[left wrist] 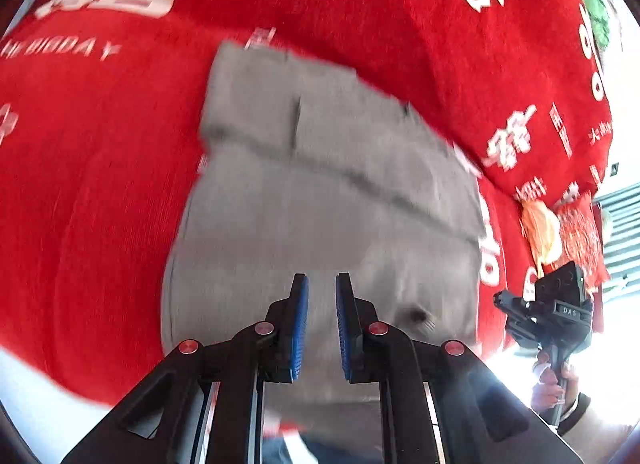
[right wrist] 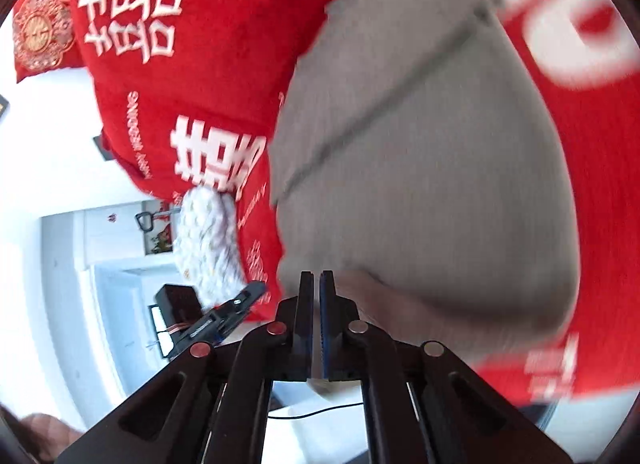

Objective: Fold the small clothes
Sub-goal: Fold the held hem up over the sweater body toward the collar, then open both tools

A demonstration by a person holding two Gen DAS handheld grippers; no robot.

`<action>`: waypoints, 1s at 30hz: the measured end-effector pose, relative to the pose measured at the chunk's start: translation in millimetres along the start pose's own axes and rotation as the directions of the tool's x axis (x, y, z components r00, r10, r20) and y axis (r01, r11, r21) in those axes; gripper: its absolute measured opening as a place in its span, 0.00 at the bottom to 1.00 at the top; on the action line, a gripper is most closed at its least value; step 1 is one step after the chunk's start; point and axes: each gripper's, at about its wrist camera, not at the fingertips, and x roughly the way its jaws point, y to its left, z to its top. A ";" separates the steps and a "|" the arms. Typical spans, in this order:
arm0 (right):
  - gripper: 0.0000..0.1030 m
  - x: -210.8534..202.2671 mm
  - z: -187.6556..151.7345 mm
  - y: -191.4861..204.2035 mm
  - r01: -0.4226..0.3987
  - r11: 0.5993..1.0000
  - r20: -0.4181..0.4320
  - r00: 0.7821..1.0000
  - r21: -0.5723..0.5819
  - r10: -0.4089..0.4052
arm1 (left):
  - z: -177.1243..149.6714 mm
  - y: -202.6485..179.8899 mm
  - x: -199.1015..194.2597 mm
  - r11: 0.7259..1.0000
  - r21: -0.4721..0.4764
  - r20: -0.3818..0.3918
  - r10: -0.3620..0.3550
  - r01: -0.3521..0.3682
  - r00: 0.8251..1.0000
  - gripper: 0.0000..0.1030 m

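I read "DAS" on the right tool (left wrist: 562,310). The red blanket (right wrist: 224,3) carries white double-happiness characters and blurred lettering, "WEDDING" among it.

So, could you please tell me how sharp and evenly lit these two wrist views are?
Left wrist view: the grey garment and red cloth are motion-smeared, the left tool stays crisp, and the lower right corner is blown out white. Right wrist view: the same smear on garment and lettering, a sharp right tool, an overexposed room at left, and fisheye bending throughout.
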 end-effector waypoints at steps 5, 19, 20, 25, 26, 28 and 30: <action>0.11 20.3 38.8 33.0 0.239 0.957 -0.060 0.966 -0.166 -0.251 | 37.6 -14.8 9.7 0.992 0.050 0.006 0.114 -0.115 0.993 0.16; 0.67 107.0 -49.6 69.7 0.398 0.595 -0.122 0.753 -0.699 -0.647 | -87.0 -92.1 20.8 0.533 0.836 -0.067 0.334 -0.129 0.940 0.88; 0.66 111.5 -49.1 74.4 0.397 0.588 -0.122 0.749 -0.704 -0.651 | -94.8 -94.5 31.9 0.488 0.867 -0.083 0.343 -0.102 0.936 0.88; 0.40 130.0 -49.9 72.5 0.430 0.535 -0.101 0.705 -0.727 -0.703 | -99.2 -96.8 65.9 0.491 0.871 -0.206 0.340 0.013 0.918 0.19; 0.12 130.1 -48.2 65.7 0.442 0.525 -0.101 0.688 -0.727 -0.719 | -99.6 -95.6 70.6 0.499 0.866 -0.234 0.352 0.030 0.906 0.07; 0.06 134.3 -47.0 61.5 0.458 0.521 -0.108 0.668 -0.720 -0.736 | -94.5 -92.7 67.6 0.533 0.845 -0.247 0.337 0.033 0.909 0.07; 0.06 121.5 -45.8 68.8 0.455 0.552 -0.093 0.707 -0.699 -0.701 | -81.4 -89.7 50.7 0.605 0.796 -0.256 0.293 0.028 0.921 0.07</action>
